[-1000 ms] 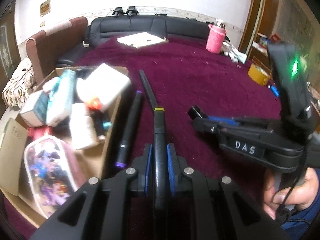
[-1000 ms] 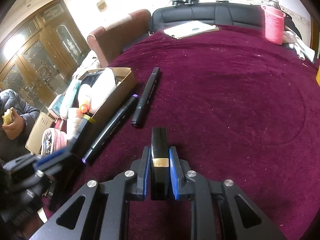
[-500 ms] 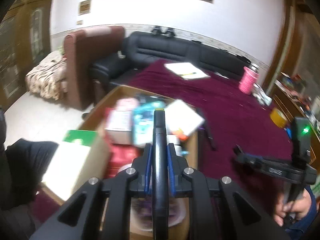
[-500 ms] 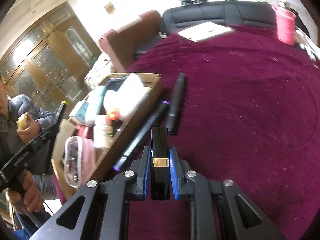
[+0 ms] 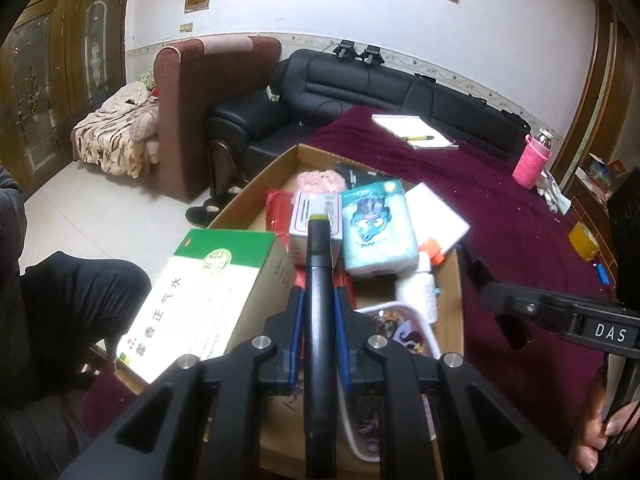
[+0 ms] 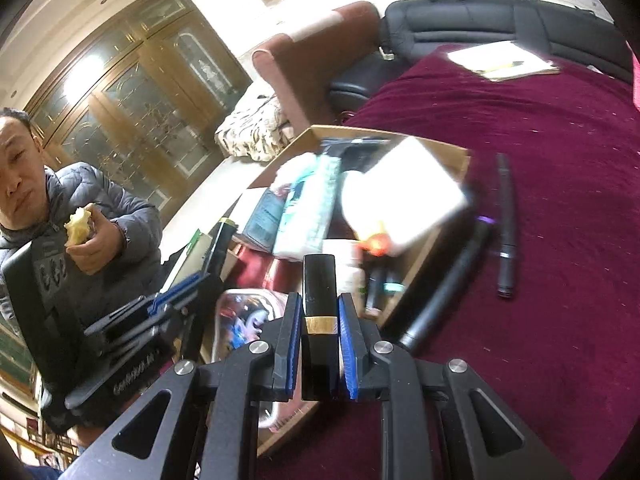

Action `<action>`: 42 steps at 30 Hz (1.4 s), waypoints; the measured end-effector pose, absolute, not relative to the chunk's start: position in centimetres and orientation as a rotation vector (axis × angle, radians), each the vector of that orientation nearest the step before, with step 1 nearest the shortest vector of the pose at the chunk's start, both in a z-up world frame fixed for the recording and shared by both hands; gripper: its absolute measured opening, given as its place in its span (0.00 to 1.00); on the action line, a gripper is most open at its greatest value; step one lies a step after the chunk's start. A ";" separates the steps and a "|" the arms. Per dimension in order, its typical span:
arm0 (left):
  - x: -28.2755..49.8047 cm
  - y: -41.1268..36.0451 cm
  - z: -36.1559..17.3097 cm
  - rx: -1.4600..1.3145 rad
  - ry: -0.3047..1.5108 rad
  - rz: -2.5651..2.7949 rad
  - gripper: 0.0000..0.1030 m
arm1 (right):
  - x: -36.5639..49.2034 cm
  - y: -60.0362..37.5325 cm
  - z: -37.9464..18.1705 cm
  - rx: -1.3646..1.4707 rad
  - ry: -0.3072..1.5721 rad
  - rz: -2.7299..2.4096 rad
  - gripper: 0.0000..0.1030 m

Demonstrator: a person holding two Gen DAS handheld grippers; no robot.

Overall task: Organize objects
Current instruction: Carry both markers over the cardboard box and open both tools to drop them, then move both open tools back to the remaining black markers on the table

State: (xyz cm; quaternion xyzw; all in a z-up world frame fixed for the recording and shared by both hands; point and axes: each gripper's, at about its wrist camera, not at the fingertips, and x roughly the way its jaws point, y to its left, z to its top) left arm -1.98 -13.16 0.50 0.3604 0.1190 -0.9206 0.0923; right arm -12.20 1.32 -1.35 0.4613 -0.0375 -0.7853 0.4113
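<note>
Both your grippers have swung from the cloth to the cardboard box (image 5: 256,184). Left gripper (image 5: 319,316) stays clamped on the black marker (image 5: 319,280), its tip over the box; right gripper (image 6: 319,320) grips the black lipstick tube (image 6: 319,288) beside the rim.

In the left wrist view a cardboard box (image 5: 276,170) sits mid-frame at the left edge of the tabletop (image 5: 500,216). In it a tissue pack (image 5: 376,232) lies centre, a carton (image 5: 208,300) lower left, a bottle (image 5: 418,284) to the right and a pouch (image 5: 404,332) below. A notepad (image 5: 412,130) lies upper right, with a sofa (image 5: 380,88) behind. In the right wrist view two markers (image 6: 505,224) lie on the tabletop just right of the box.
</note>
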 end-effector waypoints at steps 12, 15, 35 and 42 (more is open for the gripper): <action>-1.5 -13.6 0.5 1.050 0.365 -2.757 0.14 | -12.9 -1.7 -2.9 1.157 -0.099 -1.970 0.20; -1.5 -13.8 0.4 1.043 0.378 -2.758 0.14 | -12.9 -2.5 -3.0 1.140 -0.083 -1.982 0.20; -2.7 -13.3 0.2 1.008 0.328 -2.759 0.15 | -13.3 -2.7 -2.7 1.098 -0.033 -1.991 0.25; -2.3 -12.7 1.0 0.994 0.316 -2.782 0.17 | -13.0 -1.7 -1.4 1.062 -0.062 -1.994 0.26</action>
